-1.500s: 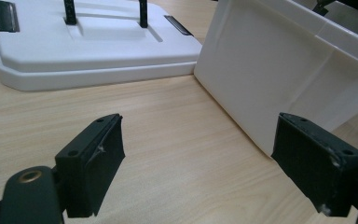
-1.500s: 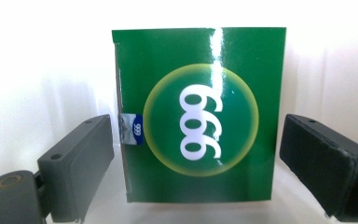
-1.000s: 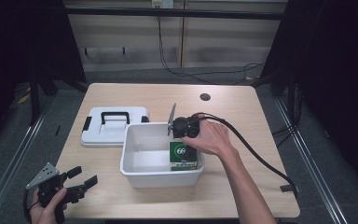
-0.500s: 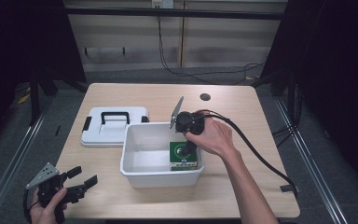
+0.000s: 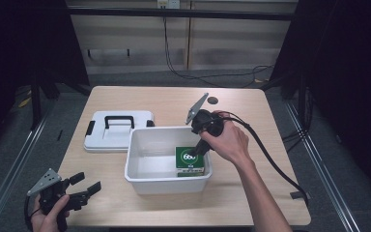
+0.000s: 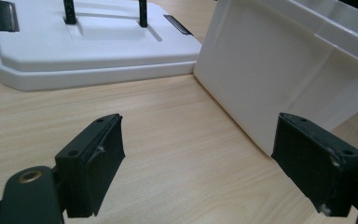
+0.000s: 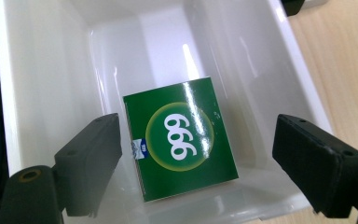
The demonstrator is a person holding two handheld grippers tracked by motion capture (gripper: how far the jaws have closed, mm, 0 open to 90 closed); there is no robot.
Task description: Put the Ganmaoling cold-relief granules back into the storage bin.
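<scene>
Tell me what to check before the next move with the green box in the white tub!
1. Flat green cardboard box printed 999 lies on the floor of the white plastic tub: ok.
2. Right gripper is open, jaws apart above the box, touching nothing: ok.
3. Box is free of the jaws: ok.
4. White plastic lid with a black handle lies on the wooden table beside the tub, not on it: not ok if closing comes next.
5. Left gripper is open, low at the table's near left corner, holding nothing: ok.
6. Lid's latches undamaged: cannot tell.
</scene>
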